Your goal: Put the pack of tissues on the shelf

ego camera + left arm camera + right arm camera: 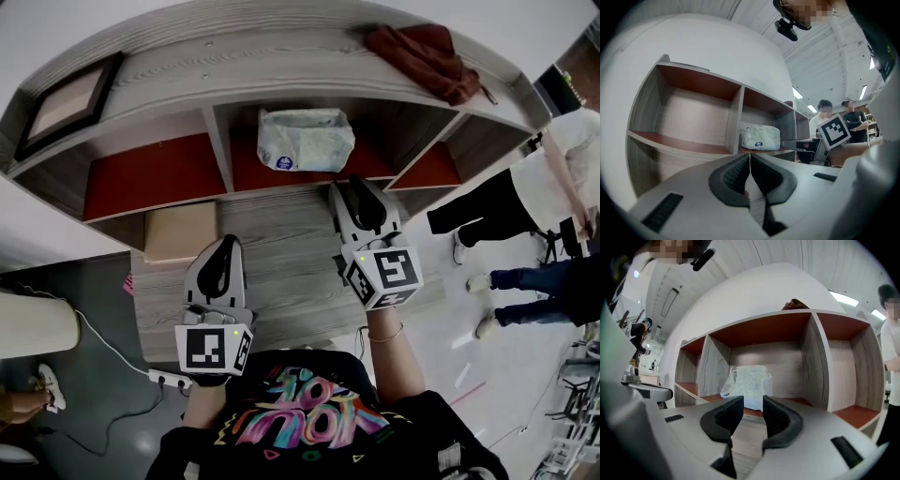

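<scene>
The pack of tissues [306, 139], white in a clear wrapper with a blue label, lies in the middle compartment of the wooden shelf [155, 171], on its red-brown board. Nothing holds it. My right gripper [354, 186] hovers just in front of that compartment, open a little, with nothing between its jaws; in its own view the pack [749, 380] sits straight ahead beyond the right gripper [753, 401]. My left gripper [228, 242] hangs lower and to the left, shut and empty. In the left gripper view the pack [760, 137] shows past the shut left gripper [750, 157].
A dark red cloth [424, 54] and a picture frame [64, 103] lie on the shelf's top. A cardboard box [181, 232] sits in a lower left compartment. People [511, 202] stand at the right. A power strip [169, 380] and cable lie on the floor.
</scene>
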`<state>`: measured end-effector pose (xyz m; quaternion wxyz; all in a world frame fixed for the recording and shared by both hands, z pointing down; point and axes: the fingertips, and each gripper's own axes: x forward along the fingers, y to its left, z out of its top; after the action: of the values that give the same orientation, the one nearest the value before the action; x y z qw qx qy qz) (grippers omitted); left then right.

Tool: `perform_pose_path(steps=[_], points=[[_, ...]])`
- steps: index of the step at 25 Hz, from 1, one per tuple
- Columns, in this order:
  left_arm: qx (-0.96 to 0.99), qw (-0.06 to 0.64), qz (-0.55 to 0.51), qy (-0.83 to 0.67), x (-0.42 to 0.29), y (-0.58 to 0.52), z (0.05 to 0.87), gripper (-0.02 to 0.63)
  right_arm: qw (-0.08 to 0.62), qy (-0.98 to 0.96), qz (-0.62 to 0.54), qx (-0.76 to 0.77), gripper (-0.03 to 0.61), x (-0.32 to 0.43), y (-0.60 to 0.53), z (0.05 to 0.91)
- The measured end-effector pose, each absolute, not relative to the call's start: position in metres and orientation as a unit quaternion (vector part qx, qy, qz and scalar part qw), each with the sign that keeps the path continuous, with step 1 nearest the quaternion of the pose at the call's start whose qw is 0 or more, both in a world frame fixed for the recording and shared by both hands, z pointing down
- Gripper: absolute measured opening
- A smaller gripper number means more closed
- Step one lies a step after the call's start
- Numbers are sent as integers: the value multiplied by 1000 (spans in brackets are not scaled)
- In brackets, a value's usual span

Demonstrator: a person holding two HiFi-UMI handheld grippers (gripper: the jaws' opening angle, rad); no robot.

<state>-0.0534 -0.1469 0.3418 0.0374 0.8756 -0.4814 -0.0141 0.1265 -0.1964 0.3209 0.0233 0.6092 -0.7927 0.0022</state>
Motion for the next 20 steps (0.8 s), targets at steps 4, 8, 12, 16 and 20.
perform_pose_path(steps=[4, 8, 12, 16, 20], points=[[876, 37, -14, -482, -51, -147, 341, 26, 26, -806, -3, 592, 118, 120, -182, 316], [876, 37, -13, -481, -48, -145, 342, 26, 26, -823, -12, 567, 118, 110, -164, 313], [875, 36, -9, -483, -47, -143, 343, 26, 22, -840, -22, 541, 117, 97, -148, 311], [874, 34, -7, -485, -47, -140, 343, 26, 25, -850, -20, 526, 107, 88, -136, 316], [873, 37, 3, -487, -48, -136, 351, 26, 9, -855, -12, 518, 92, 81, -127, 320]])
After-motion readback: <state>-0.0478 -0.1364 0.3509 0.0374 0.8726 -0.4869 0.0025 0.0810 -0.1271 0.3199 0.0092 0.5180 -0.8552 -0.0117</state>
